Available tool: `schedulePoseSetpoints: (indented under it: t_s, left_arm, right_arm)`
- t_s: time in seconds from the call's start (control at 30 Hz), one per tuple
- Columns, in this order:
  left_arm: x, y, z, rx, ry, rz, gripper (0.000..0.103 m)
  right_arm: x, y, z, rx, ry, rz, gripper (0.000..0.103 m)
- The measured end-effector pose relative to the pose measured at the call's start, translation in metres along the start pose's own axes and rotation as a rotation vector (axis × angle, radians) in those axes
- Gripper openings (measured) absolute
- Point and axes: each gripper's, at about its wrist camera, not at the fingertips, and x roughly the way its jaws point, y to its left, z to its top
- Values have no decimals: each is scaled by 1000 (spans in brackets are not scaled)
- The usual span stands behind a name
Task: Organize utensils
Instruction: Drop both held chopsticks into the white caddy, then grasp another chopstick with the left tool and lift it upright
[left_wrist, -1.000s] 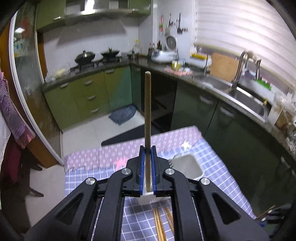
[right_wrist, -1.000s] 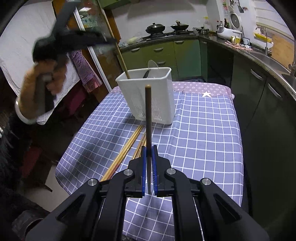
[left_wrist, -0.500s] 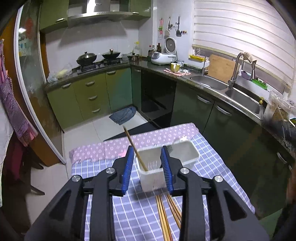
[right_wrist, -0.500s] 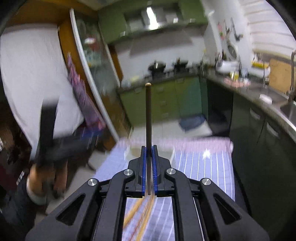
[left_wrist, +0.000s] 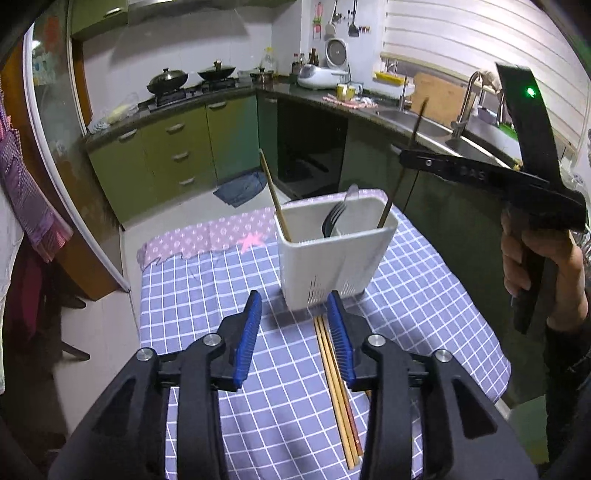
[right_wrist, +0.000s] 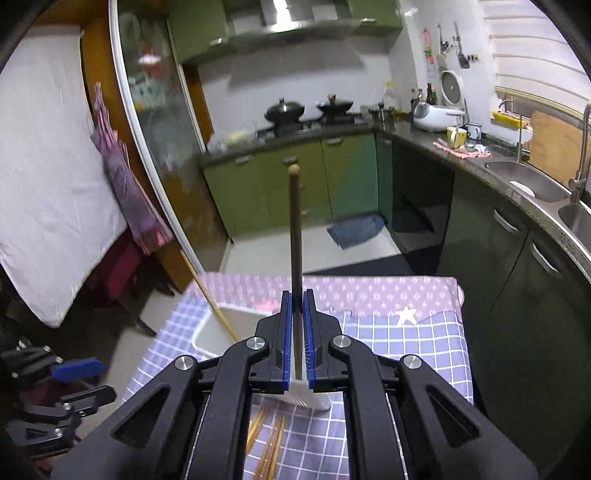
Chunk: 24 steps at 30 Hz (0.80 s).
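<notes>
A white utensil holder (left_wrist: 334, 254) stands on the checked tablecloth (left_wrist: 207, 291). It holds a light wooden chopstick (left_wrist: 275, 201) and a dark fork (left_wrist: 332, 219). My left gripper (left_wrist: 294, 332) is open and empty, low over the table in front of the holder. Several chopsticks (left_wrist: 338, 376) lie on the cloth under it. My right gripper (right_wrist: 297, 336) is shut on a dark chopstick (right_wrist: 295, 236), held upright above the holder (right_wrist: 214, 328). In the left wrist view that chopstick's (left_wrist: 388, 210) lower end dips into the holder's right corner.
The table's far edge has a pink patterned cloth (left_wrist: 207, 232). Green kitchen cabinets (left_wrist: 173, 155), a stove with pots (left_wrist: 192, 81) and a sink counter (left_wrist: 424, 125) lie beyond. The hand holding the right gripper (left_wrist: 539, 258) is at the right.
My left gripper opened and let its chopstick into the holder, then drew back and down. My right gripper carried the dark chopstick up and over the holder.
</notes>
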Motion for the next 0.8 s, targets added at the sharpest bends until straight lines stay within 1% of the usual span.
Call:
schedulePoseSetpoints:
  t_s: [0.03, 0.1, 0.17, 0.23, 0.27, 0.3, 0.37, 0.4, 0.43, 0.5, 0.53, 0.6, 0.67, 0.73, 0.8]
  left_arm:
    - [1, -1, -1, -1, 5, -4, 36]
    - [4, -2, -6, -2, 18, -14, 36]
    - [6, -2, -11, -1, 32, -20, 36]
    - [11, -5, -16, -3, 62, -31, 36]
    - [14, -6, -18, -3, 76, -33, 36]
    - [19, -8, -23, -2, 103, -34, 37]
    - [30, -8, -29, -6, 148, -35, 37]
    - [37, -9, -33, -11, 179, -39, 37]
    - [50, -10, -40, -23, 234, -50, 37]
    - [65, -12, -49, -42, 296, -62, 37]
    - [79, -14, -56, -52, 347, -71, 37]
    - [98, -17, -65, -72, 411, -79, 36]
    - [112, -20, -70, -84, 449, -85, 36]
    - [126, -24, -75, -89, 482, -82, 28]
    - [138, -27, -76, -89, 507, -66, 25]
  right_arm:
    - [1, 1, -1, -6, 4, -4, 22]
    - [-6, 2, -2, -12, -11, -16, 22]
    - [-21, 3, -5, -12, -39, -12, 23]
    - [-45, 5, -11, -18, -69, 2, 28]
    - [-59, 6, -18, -25, -77, 16, 33]
    - [-71, 6, -27, -31, -75, 30, 35]
    - [-85, 5, -45, -47, -47, 45, 35]
    - [-90, 4, -61, -56, -14, 52, 35]
    - [-90, 2, -75, -62, 22, 50, 35]
    - [-88, -3, -100, -70, 82, 36, 35]
    - [-82, -9, -117, -69, 132, 21, 35]
    - [-73, -17, -138, -62, 190, 5, 35]
    - [-61, -30, -159, -33, 245, -8, 35]
    - [-52, -40, -177, -14, 284, -6, 35]
    - [-44, -47, -190, 0, 311, -3, 35]
